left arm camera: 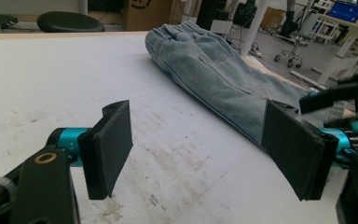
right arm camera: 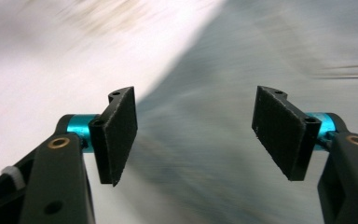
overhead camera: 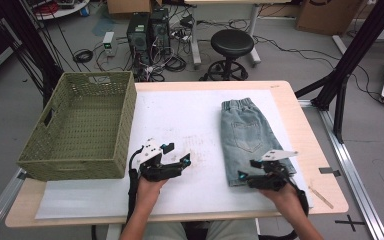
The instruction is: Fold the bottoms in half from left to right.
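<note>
So far nothing is gripped: the right tongs [overhead camera: 246, 177] stand spread at the near hem of the folded pale-blue denim shorts [overhead camera: 245, 131], with blurred denim showing beyond their black pads [right arm camera: 119, 131] in the right gripper view and no cloth pinched between them. The left tongs [overhead camera: 176, 155] are likewise spread wide, holding nothing, over the bare, scuffed white sheet covering the wooden counter [overhead camera: 190, 120] (their own view looks across at the shorts [left arm camera: 214, 74] and the right tongs [left arm camera: 340, 100] beside the hem). The shorts lie flat on the right half of the counter, waistband away from the person, already folded lengthwise. Well apart, at the counter's left edge, sits the olive-green woven rectangular basket [overhead camera: 125, 125], with nothing visible inside it. My judgement: the work is at its start; a grasp on the hem is about to be made, and any further folding and carrying to the basket remains.
</note>
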`<move>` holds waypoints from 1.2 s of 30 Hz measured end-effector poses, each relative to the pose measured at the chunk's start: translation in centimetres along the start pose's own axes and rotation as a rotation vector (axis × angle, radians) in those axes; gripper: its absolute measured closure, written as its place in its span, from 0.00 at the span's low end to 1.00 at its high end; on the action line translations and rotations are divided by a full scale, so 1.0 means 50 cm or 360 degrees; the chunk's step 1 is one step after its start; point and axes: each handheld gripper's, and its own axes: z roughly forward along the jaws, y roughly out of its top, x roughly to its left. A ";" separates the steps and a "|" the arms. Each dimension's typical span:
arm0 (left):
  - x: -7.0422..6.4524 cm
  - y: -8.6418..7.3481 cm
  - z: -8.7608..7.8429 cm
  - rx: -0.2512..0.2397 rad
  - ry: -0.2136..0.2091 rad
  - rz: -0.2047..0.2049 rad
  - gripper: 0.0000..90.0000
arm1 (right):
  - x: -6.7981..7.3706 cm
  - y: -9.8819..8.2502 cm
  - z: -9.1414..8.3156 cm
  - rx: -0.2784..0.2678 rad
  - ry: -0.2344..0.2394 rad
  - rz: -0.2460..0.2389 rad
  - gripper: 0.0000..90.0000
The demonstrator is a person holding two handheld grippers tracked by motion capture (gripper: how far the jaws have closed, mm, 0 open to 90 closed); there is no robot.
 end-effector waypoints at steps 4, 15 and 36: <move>-0.001 -0.001 0.002 -0.0001 -0.0003 -0.0003 0.28 | -0.077 -0.019 -0.029 0.0022 -0.0207 0.0103 0.48; -0.008 0.000 0.015 0.0013 -0.0023 -0.0009 0.28 | -0.130 -0.064 -0.074 0.0078 -0.0323 0.0160 0.62; -0.015 0.015 0.019 0.0022 -0.0002 -0.0006 0.22 | -0.161 0.037 -0.079 -0.0209 -0.0280 0.0146 0.33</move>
